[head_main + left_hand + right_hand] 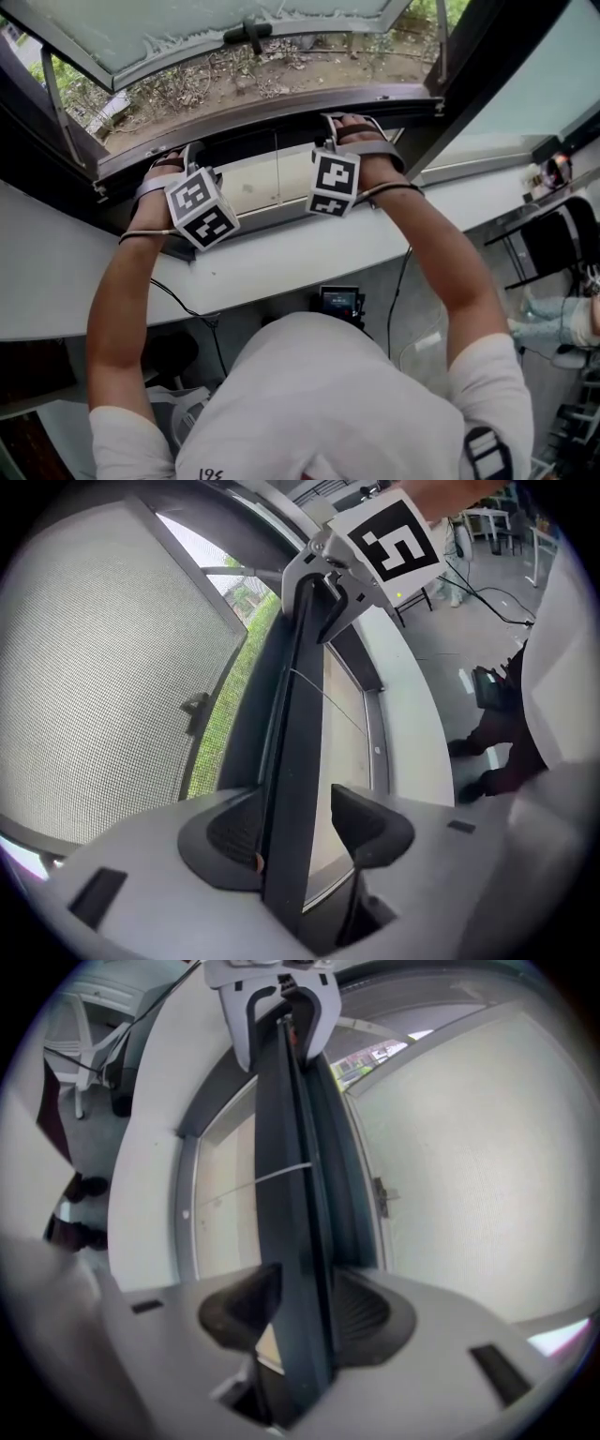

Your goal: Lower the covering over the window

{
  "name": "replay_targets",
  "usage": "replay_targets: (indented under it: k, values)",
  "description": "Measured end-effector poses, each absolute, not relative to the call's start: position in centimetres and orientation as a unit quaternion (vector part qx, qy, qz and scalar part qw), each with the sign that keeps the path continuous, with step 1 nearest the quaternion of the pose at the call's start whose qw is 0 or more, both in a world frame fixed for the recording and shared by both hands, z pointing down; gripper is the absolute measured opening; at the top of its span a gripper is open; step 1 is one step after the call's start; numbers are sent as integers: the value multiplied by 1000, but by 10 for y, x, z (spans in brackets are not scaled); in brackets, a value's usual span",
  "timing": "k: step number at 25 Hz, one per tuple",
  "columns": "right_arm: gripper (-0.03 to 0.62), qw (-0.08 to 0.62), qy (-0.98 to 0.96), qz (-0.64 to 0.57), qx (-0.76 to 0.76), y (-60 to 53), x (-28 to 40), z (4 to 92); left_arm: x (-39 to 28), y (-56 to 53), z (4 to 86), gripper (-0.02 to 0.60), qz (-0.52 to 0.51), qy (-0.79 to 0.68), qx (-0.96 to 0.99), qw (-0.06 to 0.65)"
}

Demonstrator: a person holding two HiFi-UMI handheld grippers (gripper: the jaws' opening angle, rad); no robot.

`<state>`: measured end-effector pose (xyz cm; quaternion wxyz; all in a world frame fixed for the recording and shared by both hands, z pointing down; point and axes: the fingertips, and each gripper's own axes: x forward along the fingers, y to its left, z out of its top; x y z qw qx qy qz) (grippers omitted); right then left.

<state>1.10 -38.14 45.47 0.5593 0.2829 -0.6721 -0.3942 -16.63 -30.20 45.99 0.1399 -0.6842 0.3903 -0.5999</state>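
Right gripper view: dark bar (286, 1147) between right gripper (295, 1309) jaws

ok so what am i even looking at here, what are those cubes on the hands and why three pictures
There is no robot: a person holds a two-jaw gripper in each hand. The cubes are markers fixed to those grippers. The head view is from a camera on the person's head, looking down past their arms at an open window and a white sill. The other two views come from a camera on each gripper, looking along its jaws. Both show one dark bar between the jaws. The right gripper is shut on it. The left gripper has one pad against it and a sliver of gap at the other, so I cannot tell whether it grips.
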Motion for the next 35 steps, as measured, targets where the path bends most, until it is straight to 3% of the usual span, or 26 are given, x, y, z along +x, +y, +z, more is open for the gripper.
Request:
replay_targets:
  k: [23, 35]
  values:
    - [161, 540, -658, -420, 316, -388, 8, 458, -166, -307, 465, 225, -563, 404, -708, 136]
    - [158, 531, -668, -419, 310, -386, 10, 457, -166, -311, 457, 224, -518, 452, -701, 190]
